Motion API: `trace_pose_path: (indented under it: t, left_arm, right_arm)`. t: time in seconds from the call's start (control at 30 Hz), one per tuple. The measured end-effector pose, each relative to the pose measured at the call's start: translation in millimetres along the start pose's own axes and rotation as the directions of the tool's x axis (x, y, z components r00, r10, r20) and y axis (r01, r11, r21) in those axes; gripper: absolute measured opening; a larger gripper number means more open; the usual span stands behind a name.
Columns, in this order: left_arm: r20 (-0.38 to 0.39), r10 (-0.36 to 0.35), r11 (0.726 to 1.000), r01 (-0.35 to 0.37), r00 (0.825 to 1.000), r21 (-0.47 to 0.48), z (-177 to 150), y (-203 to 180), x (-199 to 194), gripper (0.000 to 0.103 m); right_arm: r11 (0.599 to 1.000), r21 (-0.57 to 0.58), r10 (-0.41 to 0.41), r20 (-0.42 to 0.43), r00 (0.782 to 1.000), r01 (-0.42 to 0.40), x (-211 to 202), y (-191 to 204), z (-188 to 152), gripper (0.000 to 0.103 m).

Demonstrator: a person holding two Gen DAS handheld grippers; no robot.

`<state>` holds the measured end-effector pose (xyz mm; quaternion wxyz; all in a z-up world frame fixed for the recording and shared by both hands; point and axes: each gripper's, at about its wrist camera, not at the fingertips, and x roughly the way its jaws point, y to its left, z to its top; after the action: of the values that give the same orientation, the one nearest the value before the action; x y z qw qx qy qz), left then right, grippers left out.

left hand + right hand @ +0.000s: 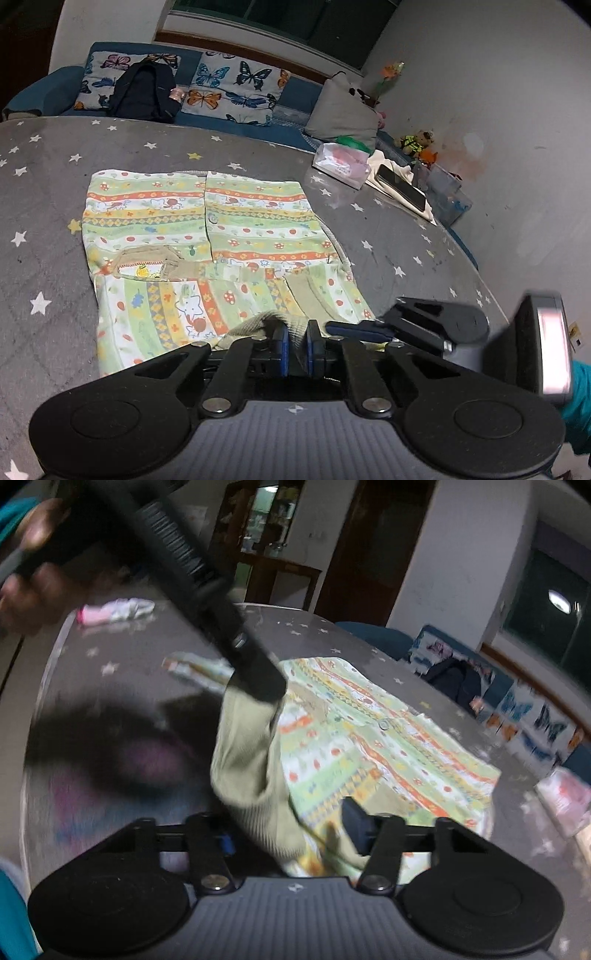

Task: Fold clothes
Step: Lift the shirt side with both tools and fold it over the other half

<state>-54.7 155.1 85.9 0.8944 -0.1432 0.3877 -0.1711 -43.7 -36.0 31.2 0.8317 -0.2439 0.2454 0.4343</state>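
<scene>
A child's garment point(207, 221) with green, orange and yellow printed stripes lies spread on the grey star-patterned table cover point(44, 206). Its near part is folded, with a khaki ribbed cuff point(258, 319) raised off the cloth. My left gripper point(297, 347) is shut on that cuff, its blue pads pinching the khaki fabric. In the right wrist view the left gripper point(256, 686) holds the cuff point(247, 760) up from above. My right gripper point(290, 834) stands open, pads apart, with the hanging cuff and the garment's edge point(388, 738) between them. From the left wrist view the right gripper point(345, 329) reaches in from the right.
A tissue pack point(341, 164) and a phone point(402, 186) lie at the table's far right. Behind are a blue sofa with butterfly cushions point(236, 88) and a dark backpack point(144, 92). A pink and white item point(114, 611) lies at the far table end. A hand point(33, 572) holds the left gripper.
</scene>
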Motion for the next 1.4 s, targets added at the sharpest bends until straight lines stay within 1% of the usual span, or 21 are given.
trace_pose_path:
  t: [0.03,0.07,0.1,0.13,0.17,0.23,0.3,0.37,0.43,0.5,0.6,0.67,0.77,0.8,0.83,0.9,0.93,1.0,1.1,1.17,1.4]
  left_arm:
    - [0.007,0.002,1.000,-0.002,1.000,0.006,-2,3,-4,0.015]
    - [0.013,0.003,1.000,-0.003,1.000,0.012,-4,6,-8,0.016]
    - [0.023,0.008,1.000,-0.008,1.000,0.019,-6,8,-12,0.024]
    - [0.036,0.019,0.999,-0.020,0.999,0.030,-10,11,-17,0.039]
    - [0.053,0.033,0.998,-0.036,0.998,0.043,-14,14,-23,0.044]
    - [0.078,0.061,0.995,-0.067,0.995,0.078,-25,18,-32,0.052]
    - [0.079,0.107,0.987,-0.115,0.991,0.110,-35,21,-35,0.055]
    - [0.087,0.148,0.975,-0.160,0.985,0.157,-42,21,-34,0.056]
    - [0.098,0.187,0.957,-0.204,0.977,0.204,-48,21,-32,0.056]
    - [0.130,0.207,0.935,-0.235,0.970,0.264,-51,18,-29,0.057]
    - [0.170,0.259,0.886,-0.304,0.951,0.349,-53,14,-19,0.057]
    - [0.182,0.264,0.856,-0.317,0.947,0.408,-57,12,-14,0.057]
    - [0.206,0.282,0.785,-0.349,0.937,0.511,-67,5,-6,0.056]
    - [0.213,0.284,0.761,-0.355,0.935,0.543,-70,4,-4,0.047]
    - [0.214,0.280,0.738,-0.352,0.936,0.576,-73,3,-1,0.031]
    - [0.210,0.277,0.729,-0.348,0.938,0.590,-76,4,0,0.015]
    - [0.209,0.275,0.724,-0.345,0.938,0.597,-77,4,1,0.009]
    - [0.214,0.257,0.741,-0.334,0.942,0.582,-77,2,-7,0.006]
    - [0.222,0.230,0.765,-0.317,0.948,0.560,-78,0,-18,0.005]
    - [0.219,0.210,0.775,-0.298,0.953,0.558,-80,-5,-28,0.005]
    - [0.161,0.128,0.805,-0.197,0.979,0.560,-92,-25,-60,0.005]
  right_arm:
    - [0.999,0.034,0.022,-0.003,1.000,-0.022,1,-6,4,0.023]
    - [0.997,0.069,0.044,-0.005,0.999,-0.043,2,-12,7,0.019]
    - [0.993,0.103,0.061,-0.005,0.998,-0.061,1,-18,11,0.014]
    - [0.988,0.135,0.073,-0.004,0.997,-0.072,1,-23,14,0.014]
    - [0.984,0.161,0.082,-0.003,0.997,-0.080,0,-28,16,0.013]
    - [0.976,0.199,0.092,0.004,0.996,-0.091,-1,-35,20,0.012]
    - [0.968,0.233,0.098,0.012,0.995,-0.098,-3,-41,23,0.011]
    - [0.963,0.249,0.100,0.014,0.995,-0.100,-3,-44,24,0.011]
    - [0.962,0.255,0.100,0.014,0.995,-0.100,-3,-45,26,0.011]
    - [0.962,0.255,0.096,0.013,0.995,-0.096,-2,-44,27,0.011]
    - [0.961,0.261,0.088,0.014,0.996,-0.089,-3,-42,27,0.011]
    - [0.960,0.267,0.083,0.016,0.996,-0.084,-4,-41,28,0.011]
    - [0.959,0.271,0.077,0.019,0.997,-0.079,-4,-41,29,0.011]
    - [0.960,0.271,0.072,0.022,0.997,-0.075,-4,-40,29,0.010]
    - [0.960,0.270,0.066,0.024,0.998,-0.070,-5,-40,28,0.009]
    - [0.962,0.265,0.061,0.031,0.998,-0.067,-6,-37,28,0.007]
    - [0.964,0.257,0.057,0.036,0.998,-0.065,-8,-35,27,0.007]
    - [0.968,0.243,0.054,0.048,0.997,-0.064,-13,-32,27,0.006]
    - [0.972,0.226,0.052,0.066,0.996,-0.066,-23,-29,27,0.006]
    - [0.974,0.214,0.060,0.073,0.996,-0.074,-32,-28,27,0.006]
    - [0.982,0.137,0.122,0.044,0.992,-0.127,-74,-15,24,0.006]
